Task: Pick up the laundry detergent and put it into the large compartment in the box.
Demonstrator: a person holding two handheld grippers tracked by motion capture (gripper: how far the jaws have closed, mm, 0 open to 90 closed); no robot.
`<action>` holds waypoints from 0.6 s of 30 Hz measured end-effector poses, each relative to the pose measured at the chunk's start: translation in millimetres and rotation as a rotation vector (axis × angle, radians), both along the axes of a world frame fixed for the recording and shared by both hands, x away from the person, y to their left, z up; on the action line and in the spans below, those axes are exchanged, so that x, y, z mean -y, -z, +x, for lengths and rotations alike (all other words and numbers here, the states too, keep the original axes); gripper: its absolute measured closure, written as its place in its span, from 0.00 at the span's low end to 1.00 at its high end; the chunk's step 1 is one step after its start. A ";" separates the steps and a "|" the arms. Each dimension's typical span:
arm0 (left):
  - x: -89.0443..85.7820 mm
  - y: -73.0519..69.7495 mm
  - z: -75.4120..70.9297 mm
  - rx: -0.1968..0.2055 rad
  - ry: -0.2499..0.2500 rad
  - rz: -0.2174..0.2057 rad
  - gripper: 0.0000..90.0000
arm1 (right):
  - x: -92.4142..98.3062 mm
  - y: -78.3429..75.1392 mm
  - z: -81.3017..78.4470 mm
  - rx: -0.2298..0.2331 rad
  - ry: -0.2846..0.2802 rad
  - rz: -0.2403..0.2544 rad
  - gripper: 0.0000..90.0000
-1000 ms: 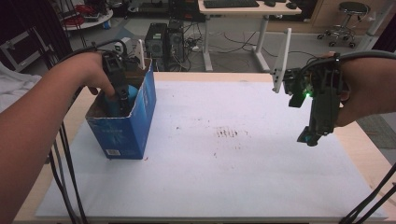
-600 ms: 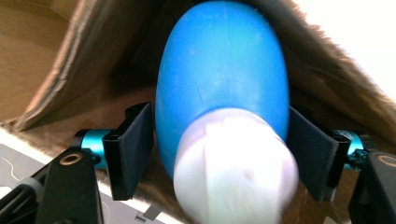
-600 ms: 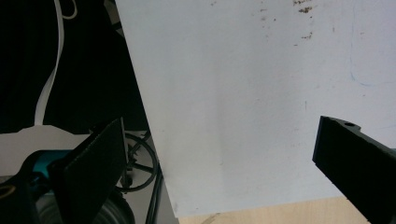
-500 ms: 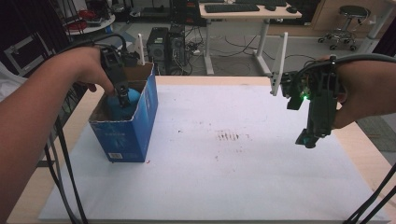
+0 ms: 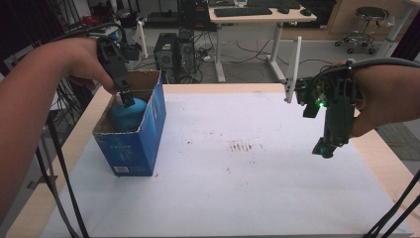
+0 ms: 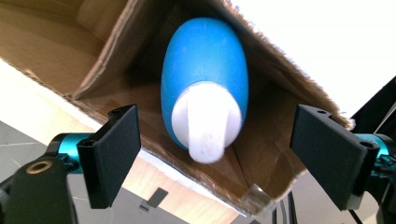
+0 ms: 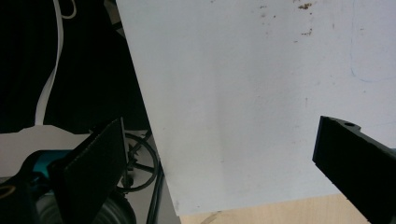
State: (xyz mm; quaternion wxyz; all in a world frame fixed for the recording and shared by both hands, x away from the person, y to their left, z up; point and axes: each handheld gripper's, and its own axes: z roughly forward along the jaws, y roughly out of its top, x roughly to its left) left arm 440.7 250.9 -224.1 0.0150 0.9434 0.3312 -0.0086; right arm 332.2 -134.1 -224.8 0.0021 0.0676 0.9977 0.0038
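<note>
on the white table (image 5: 257,198), left gripper (image 5: 126,99) fingers just opened above the boxed blue bottle (image 6: 204,79); right gripper (image 5: 324,148) fingers apart.

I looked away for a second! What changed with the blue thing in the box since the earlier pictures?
The left gripper has let go of the blue bottle: its fingers have just been opening and now stand apart on either side of the white cap, and the hand has lifted up out of the cardboard box. The bottle stayed in the box. The right gripper kept hovering over the white table, open.
</note>
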 end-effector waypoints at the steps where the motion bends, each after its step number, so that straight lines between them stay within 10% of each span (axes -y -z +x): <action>1: 1.2 -3.5 -0.8 0.002 0.006 -0.002 0.17 | 0.0 -0.1 0.0 0.000 0.000 0.000 0.02; 12: 22.2 -32.8 -8.2 0.066 0.046 -0.003 0.07 | -2.7 -0.2 1.8 -0.001 -0.006 0.003 0.02; 18: 43.2 -35.1 -15.8 0.044 0.146 -0.030 0.07 | -5.0 -2.0 3.6 -0.002 -0.005 0.001 0.02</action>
